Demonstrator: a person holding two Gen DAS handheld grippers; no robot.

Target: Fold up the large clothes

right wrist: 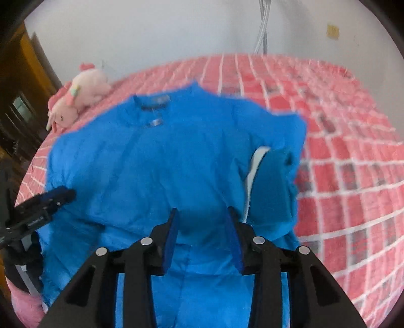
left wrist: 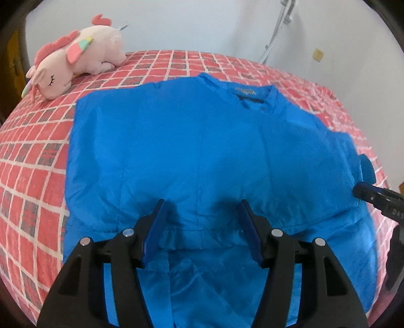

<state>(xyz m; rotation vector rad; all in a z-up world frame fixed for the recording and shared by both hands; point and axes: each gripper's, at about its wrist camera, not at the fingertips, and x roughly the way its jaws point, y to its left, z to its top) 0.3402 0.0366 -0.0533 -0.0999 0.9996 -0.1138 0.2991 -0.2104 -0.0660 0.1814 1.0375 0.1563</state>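
Observation:
A large blue padded jacket (left wrist: 189, 151) lies spread on the bed, collar at the far side; it also fills the right wrist view (right wrist: 156, 164). My left gripper (left wrist: 202, 204) is open, hovering just above the jacket's near hem. My right gripper (right wrist: 203, 213) is open above the jacket's right part, beside a sleeve (right wrist: 272, 181) folded in onto the body with its white lining showing. The right gripper's tip shows at the right edge of the left wrist view (left wrist: 363, 191). The left gripper's tip shows at the left of the right wrist view (right wrist: 60, 195).
The bed has a red-and-white checked cover (left wrist: 32, 164). A pink plush toy (left wrist: 75, 55) lies at its far left corner, also seen in the right wrist view (right wrist: 78, 98). A white wall (left wrist: 189, 22) stands behind, with a wooden door (right wrist: 22, 83) at the left.

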